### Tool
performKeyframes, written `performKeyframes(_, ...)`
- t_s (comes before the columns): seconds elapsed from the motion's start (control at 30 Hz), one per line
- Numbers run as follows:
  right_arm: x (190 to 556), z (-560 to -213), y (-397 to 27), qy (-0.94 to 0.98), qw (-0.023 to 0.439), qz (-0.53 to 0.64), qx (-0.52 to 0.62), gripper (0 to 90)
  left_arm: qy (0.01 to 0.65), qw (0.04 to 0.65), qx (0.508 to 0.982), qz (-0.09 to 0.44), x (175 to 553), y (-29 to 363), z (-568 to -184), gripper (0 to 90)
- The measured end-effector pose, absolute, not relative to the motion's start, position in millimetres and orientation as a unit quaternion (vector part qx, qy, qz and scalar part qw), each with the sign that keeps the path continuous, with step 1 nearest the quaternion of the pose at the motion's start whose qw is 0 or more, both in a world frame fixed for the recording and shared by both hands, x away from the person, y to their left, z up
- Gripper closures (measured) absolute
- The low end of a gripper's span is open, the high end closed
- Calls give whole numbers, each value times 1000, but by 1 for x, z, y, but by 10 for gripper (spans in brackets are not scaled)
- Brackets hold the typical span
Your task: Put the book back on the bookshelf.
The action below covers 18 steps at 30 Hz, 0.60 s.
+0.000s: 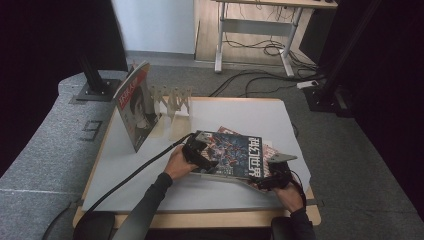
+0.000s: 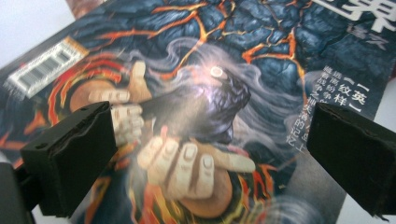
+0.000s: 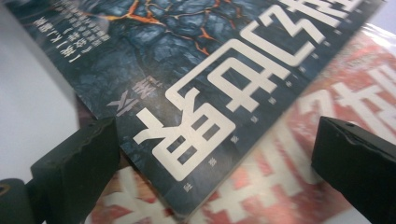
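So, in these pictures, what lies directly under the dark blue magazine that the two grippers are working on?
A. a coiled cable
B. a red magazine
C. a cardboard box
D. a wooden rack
B: in the right gripper view the dark blue magazine lies on top of a red magazine with large white characters, and the high view shows red page edges sticking out beneath it.

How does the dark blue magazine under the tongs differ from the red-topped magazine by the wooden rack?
The dark blue magazine lies flat on top of a stack near the table's front; the red-topped magazine stands upright, leaning at the wooden rack. The blue cover shows cracked lava art and big white characters; the red-topped one shows a portrait. Both tongs, left and right, are open over the blue one; none is near the other. Both are glossy magazines.
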State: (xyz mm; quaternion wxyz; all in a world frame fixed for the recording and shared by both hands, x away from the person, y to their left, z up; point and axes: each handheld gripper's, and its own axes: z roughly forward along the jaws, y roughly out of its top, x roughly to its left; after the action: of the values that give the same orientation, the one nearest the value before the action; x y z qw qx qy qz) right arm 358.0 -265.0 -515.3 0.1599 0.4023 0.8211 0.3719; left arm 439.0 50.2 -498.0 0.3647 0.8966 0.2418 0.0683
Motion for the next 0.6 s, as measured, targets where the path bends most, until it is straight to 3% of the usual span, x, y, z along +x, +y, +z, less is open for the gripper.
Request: performKeyframes(0.6, 370, -516, -278, 809, 171, 370, 424, 6, 262, 371, 886, 92, 484, 30, -504, 0)
